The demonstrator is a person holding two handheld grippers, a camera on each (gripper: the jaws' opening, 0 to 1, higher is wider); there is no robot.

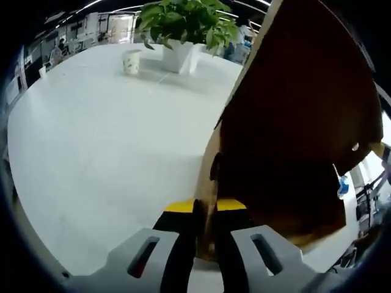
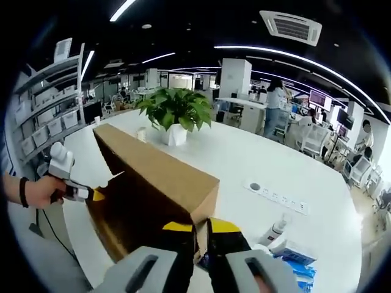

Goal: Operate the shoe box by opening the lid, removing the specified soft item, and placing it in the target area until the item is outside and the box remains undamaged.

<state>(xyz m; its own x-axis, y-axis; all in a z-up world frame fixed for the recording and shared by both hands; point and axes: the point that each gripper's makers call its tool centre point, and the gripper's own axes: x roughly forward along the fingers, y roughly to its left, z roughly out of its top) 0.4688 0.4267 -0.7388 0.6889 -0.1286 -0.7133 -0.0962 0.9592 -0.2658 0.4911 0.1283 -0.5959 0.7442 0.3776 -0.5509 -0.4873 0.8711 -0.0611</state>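
Left hand-held gripper: your jaws are pinched nearly together on the thin cardboard edge of the shoe box, at its near end.
Right hand-held gripper: your jaws are closed on the box's corner edge at the opposite end; in the right gripper view the left hand-held gripper and your hand meet the far-left end.
Key relation: the box's long axis runs between your two grippers, each at one end, neither nearer.
Shoe box: plain brown cardboard, long, resting on the white bench; its panel rises steeply beside the left jaws. Whether the lid is lifted, I cannot tell.
Soft item: nothing visible yet.
Beyond: potted plant, paper cup.
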